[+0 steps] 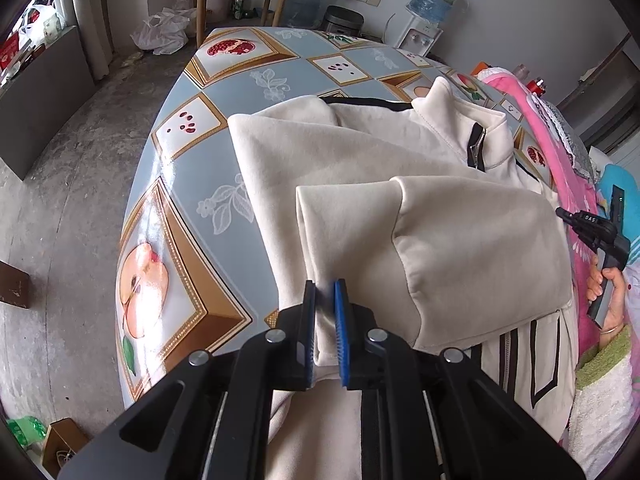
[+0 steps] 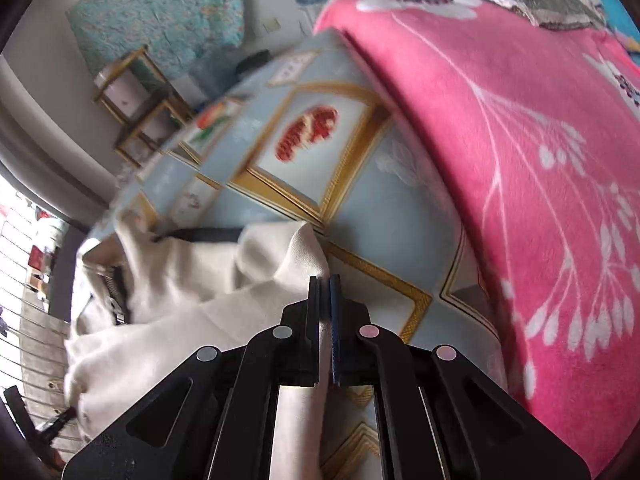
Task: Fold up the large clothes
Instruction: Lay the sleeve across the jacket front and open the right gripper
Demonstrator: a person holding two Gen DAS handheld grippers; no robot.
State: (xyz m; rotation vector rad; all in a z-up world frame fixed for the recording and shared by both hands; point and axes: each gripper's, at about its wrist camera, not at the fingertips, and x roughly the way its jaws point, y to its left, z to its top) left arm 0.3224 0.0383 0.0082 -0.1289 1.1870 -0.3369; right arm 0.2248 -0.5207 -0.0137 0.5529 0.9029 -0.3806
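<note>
While left view shows jacket [image 1: 400, 184], right shows blanket [image 2: 520, 140].

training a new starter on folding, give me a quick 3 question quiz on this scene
1. True or false: the left claw is shut on a fold of the cream jacket.
2. What lies beside the jacket on the table? A) pink blanket B) green towel C) black coat
3. What colour is the trim at the jacket's collar?

Key: 1 true; 2 A, the pink blanket; 3 black.
</note>
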